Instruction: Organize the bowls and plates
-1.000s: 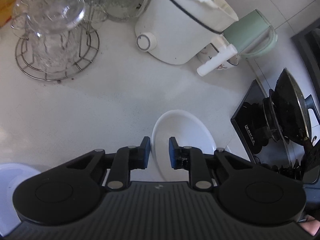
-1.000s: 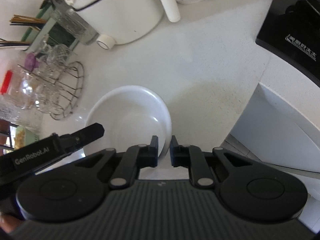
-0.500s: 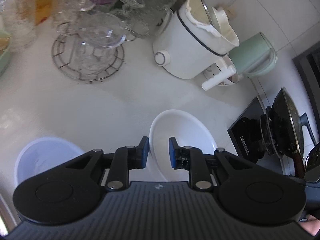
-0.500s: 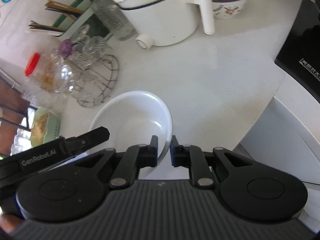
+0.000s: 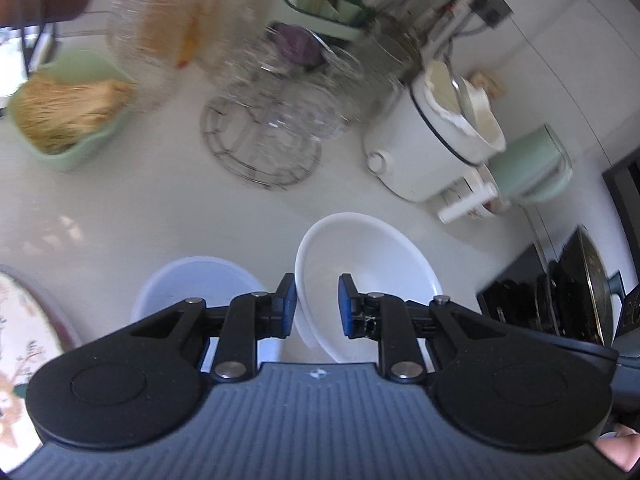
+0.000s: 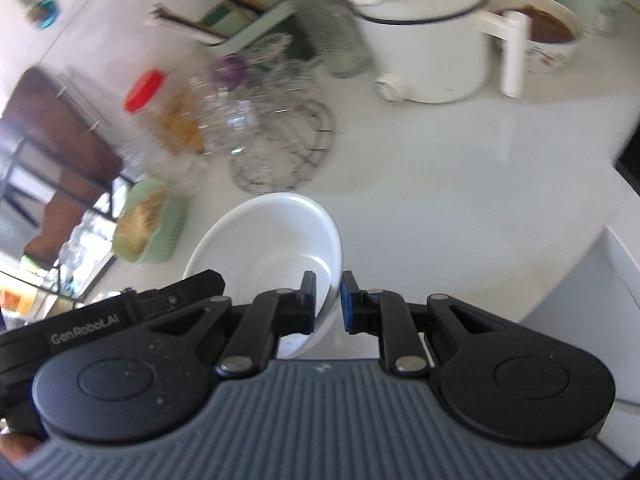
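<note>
Both your grippers hold one white bowl above the worktop.

Your left gripper pinches the left rim of the white bowl, and your right gripper is clamped on its right rim. The bowl hangs tilted over the white worktop. A second pale bowl sits on the worktop just left of it. Farther away stand a wire rack of glasses, a white pot and a green basket on the far left.
</note>
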The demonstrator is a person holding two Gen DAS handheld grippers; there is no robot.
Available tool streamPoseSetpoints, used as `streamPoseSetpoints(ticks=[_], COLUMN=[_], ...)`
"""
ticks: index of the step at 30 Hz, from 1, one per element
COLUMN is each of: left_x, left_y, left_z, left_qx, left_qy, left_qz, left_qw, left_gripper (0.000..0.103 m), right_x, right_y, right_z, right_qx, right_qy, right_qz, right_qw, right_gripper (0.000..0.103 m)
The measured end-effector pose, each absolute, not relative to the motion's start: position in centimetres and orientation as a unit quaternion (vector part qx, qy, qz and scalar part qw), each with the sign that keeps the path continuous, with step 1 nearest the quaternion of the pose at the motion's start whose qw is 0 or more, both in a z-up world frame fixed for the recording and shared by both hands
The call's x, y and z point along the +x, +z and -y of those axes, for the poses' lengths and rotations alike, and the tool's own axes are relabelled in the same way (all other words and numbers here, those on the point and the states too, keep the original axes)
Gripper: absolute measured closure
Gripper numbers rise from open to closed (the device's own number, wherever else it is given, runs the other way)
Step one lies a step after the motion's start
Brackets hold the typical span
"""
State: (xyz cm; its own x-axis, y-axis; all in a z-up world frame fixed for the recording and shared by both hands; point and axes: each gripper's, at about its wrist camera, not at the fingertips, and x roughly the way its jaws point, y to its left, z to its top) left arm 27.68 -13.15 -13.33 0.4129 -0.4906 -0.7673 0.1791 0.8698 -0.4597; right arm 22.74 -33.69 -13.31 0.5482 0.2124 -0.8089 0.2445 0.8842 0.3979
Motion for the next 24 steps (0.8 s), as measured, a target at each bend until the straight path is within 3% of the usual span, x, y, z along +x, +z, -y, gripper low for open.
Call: streamPoseSetpoints(ticks=[12, 24], left_x=[25.9, 26.5], left_y=[-14.8, -17.7], left_z=[6.7, 5.7], left_qx=[-0.178, -0.171], left_qy=[-0.117, -0.098], left_qz=[-0.513, -0.539], left_qw=[0.832, 0.819], left_gripper=[0.079, 0.075], right_x=[24.4, 25.4], right_y=[-15.9, -17.9], right_z=[27.4, 26.0], right_qx=[0.187, 0.157], right_qy=[0.065, 0.068], right_qz=[-0.513, -0.525], right_qw=[0.835, 0.834], right_gripper=[0.086, 0.086])
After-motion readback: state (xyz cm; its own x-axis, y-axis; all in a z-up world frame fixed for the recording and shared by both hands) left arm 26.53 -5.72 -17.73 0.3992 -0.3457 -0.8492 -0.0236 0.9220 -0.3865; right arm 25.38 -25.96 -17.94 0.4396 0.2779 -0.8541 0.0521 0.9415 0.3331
